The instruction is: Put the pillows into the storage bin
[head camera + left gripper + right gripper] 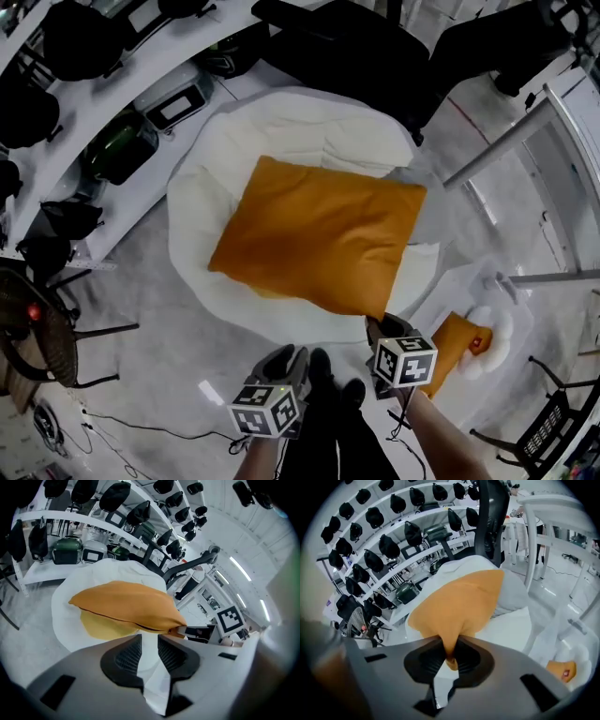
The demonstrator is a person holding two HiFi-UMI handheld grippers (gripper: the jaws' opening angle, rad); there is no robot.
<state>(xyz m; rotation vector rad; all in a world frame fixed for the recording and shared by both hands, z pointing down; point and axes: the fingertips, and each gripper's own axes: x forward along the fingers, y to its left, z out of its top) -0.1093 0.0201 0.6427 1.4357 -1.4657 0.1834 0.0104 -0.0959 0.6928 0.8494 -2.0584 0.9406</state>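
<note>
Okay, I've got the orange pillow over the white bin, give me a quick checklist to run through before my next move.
1. Right claw shut on a corner of the orange pillow: ok.
2. Pillow centred over the white bin: ok.
3. Pillow settled down inside the bin: cannot tell; it may only be hanging from the claw.
4. Left claw hold: white bin fabric sits between its jaws, but a firm pinch: cannot tell.
5. Second orange pillow stowed: not ok; it lies off to the right, outside this bin.
</note>
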